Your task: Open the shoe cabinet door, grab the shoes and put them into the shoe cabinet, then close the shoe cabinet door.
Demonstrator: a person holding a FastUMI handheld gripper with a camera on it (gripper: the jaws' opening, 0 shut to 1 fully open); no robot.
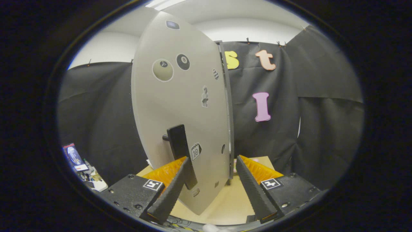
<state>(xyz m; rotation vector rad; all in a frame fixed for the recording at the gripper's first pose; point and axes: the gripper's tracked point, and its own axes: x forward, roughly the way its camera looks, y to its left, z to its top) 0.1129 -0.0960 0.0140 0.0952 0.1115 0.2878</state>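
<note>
The shoe cabinet's pale grey door [180, 96] stands swung out toward me, seen almost edge-on, with several stickers on its face. Its black bar handle [178, 145] juts from the lower part of the door. A dark strip of the cabinet frame [227, 96] runs along the door's far edge. My gripper [213, 158] is open, and the door's lower part stands between the fingers. The left finger [173, 190] lies against the lower end of the handle, while the right finger [252, 187] stays apart from the door on its other side.
The cabinet stands on a light wooden tabletop [225, 203]. Black cloth walls close in behind and on both sides. A heap of small items [80, 164] lies low on the left, beyond the table.
</note>
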